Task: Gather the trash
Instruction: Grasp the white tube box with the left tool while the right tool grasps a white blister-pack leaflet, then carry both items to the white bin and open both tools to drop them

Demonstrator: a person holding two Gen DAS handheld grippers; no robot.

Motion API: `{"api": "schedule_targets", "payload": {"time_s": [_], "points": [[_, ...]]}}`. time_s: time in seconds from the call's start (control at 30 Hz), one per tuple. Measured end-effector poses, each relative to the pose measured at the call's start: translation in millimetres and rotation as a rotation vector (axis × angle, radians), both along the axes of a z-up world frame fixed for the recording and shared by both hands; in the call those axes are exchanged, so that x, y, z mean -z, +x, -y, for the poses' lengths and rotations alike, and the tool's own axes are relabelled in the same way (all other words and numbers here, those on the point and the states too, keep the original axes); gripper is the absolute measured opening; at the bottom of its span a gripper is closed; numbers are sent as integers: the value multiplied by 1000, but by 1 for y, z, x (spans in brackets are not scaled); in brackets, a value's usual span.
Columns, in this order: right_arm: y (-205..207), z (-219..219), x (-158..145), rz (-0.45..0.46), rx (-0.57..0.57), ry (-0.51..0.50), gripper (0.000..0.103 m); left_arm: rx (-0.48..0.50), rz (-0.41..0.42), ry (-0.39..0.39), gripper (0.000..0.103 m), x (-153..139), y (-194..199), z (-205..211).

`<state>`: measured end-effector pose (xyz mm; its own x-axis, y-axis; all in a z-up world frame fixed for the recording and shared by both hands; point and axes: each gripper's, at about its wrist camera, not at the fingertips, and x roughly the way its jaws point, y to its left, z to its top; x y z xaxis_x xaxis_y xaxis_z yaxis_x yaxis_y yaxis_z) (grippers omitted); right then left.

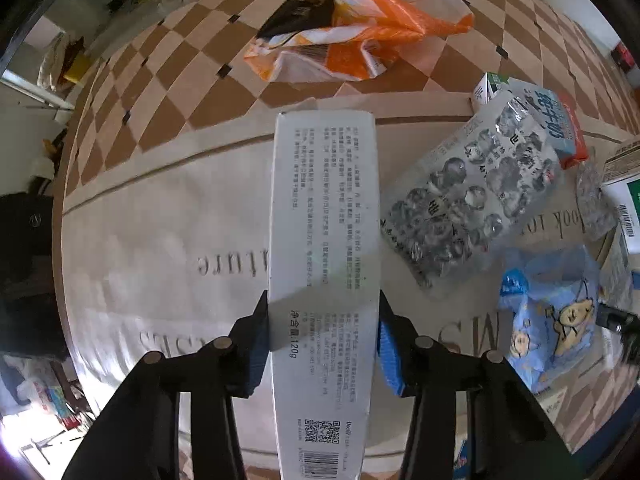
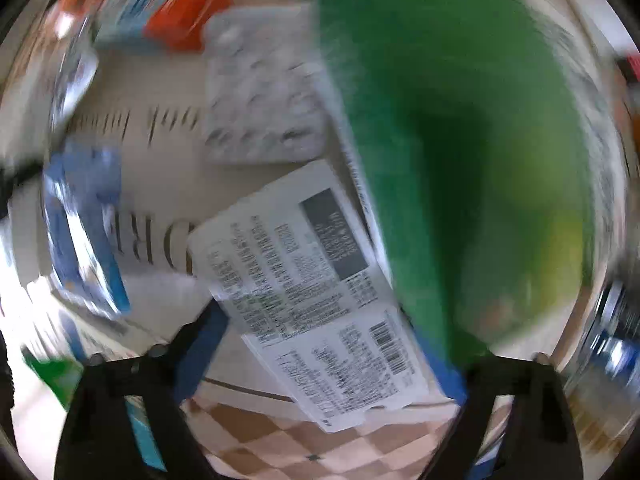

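My left gripper (image 1: 323, 320) is shut on a long white toothpaste-style box (image 1: 324, 216) with printed text, held above a cream and brown checked rug (image 1: 160, 200). My right gripper (image 2: 320, 344) is shut on a green and white carton (image 2: 440, 140); its white printed side (image 2: 312, 280) sits between the blue pads. The right wrist view is heavily blurred. An orange plastic bag (image 1: 360, 36) lies on the rug beyond the white box.
A silver snack bag (image 1: 472, 200), a blue cartoon bag (image 1: 552, 312), a red and blue pack (image 1: 564, 120), a small white carton (image 1: 490, 86) and boxes (image 1: 624, 184) lie at right. Blurred wrappers (image 2: 260, 108) show in the right wrist view.
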<state>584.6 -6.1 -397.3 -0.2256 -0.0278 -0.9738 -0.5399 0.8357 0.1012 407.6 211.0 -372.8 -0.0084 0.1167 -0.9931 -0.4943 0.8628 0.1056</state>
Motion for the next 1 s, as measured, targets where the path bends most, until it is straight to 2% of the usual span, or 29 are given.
{"api": "schedule_targets", "payload": {"time_s": [0.07, 0.1, 0.13, 0.27, 0.33, 0.37, 0.43, 0.5, 0.53, 0.57, 0.6, 0.67, 0.83, 1.0], "points": [[5, 12, -3, -56, 150, 71, 90, -53, -11, -26, 43, -5, -17, 2], [6, 15, -4, -70, 185, 101, 90, -73, -17, -37, 43, -6, -26, 3], [6, 14, -8, -64, 175, 118, 90, -105, -27, -43, 43, -8, -37, 5], [-9, 8, -3, 5, 63, 54, 94, -153, -37, -47, 45, -6, -51, 8], [-19, 3, 9, 49, -9, 8, 94, -157, -42, -37, 46, -8, -48, 8], [-22, -1, 12, 64, -32, 3, 97, -153, -43, -30, 46, -6, -45, 9], [-37, -4, 19, 112, -81, -29, 97, -138, -34, -10, 43, -5, -45, 12], [-42, -2, 21, 150, -67, -24, 95, -120, -23, 17, 42, -7, -43, 26], [-59, -4, 19, 166, -65, -13, 92, -119, -17, 18, 42, -9, -44, 34], [-61, -3, 18, 177, -62, -6, 81, -121, -8, 18, 42, -12, -49, 41], [-64, -1, 14, 192, -53, 0, 77, -122, 1, 23, 42, -20, -55, 43], [-74, 11, 9, 166, -20, 11, 77, -119, 20, 48, 42, -32, -57, 54], [-79, 28, -14, 203, 51, 54, 77, -125, 85, 91, 42, -76, -70, 75], [-110, 47, -71, 250, 121, 181, 77, -124, 194, 119, 42, -132, -112, 96]]}}
